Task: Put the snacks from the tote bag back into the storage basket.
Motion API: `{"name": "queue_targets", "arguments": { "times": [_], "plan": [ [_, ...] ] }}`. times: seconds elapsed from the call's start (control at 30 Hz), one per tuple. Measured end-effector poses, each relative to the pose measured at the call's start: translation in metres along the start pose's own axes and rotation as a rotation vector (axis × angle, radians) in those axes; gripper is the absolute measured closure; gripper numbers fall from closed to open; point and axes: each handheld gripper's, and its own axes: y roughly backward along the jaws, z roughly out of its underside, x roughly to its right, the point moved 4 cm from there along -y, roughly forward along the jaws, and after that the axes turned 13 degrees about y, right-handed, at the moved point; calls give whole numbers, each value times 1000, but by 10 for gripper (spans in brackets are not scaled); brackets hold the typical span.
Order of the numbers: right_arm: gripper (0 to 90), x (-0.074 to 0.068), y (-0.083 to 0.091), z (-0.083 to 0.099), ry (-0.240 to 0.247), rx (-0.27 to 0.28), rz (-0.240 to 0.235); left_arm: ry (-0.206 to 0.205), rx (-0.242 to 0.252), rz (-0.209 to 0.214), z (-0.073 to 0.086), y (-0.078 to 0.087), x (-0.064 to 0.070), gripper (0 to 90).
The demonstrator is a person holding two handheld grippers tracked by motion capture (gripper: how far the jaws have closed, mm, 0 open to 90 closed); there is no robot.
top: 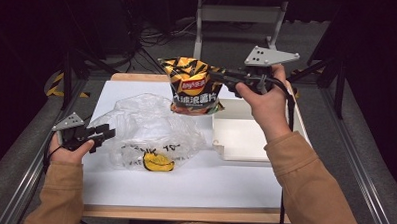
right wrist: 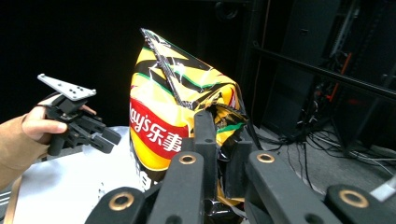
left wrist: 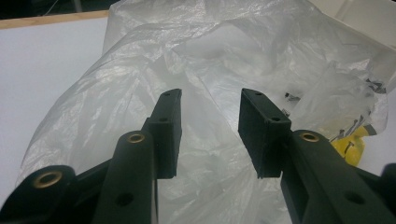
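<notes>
Yellow chip bag (top: 192, 86) hung in the air above the plastic bag (top: 148, 128), pinched at its top corner by the right gripper (top: 223, 75). By the plastic bag's left edge on the table (top: 184, 186), the left gripper (top: 105, 134) was spread, grasping nothing.

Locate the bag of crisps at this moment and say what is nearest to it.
In the high view the bag of crisps hangs above the table's far middle, clamped in the right hand-held gripper, over the clear plastic bag and left of the white tray.
</notes>
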Motion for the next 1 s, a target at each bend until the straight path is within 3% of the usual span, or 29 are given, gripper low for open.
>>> {"name": "queue_targets", "arguments": {
  "times": [0.53, 1.0],
  "plan": [
    [869, 34, 41, 18, -40, -23, 73, 4, -6, 0, 2, 1, 0, 598],
    [869, 62, 68, 41, -68, -87, 151, 9, -5, 0, 3, 1, 1, 599]
  ]
}}
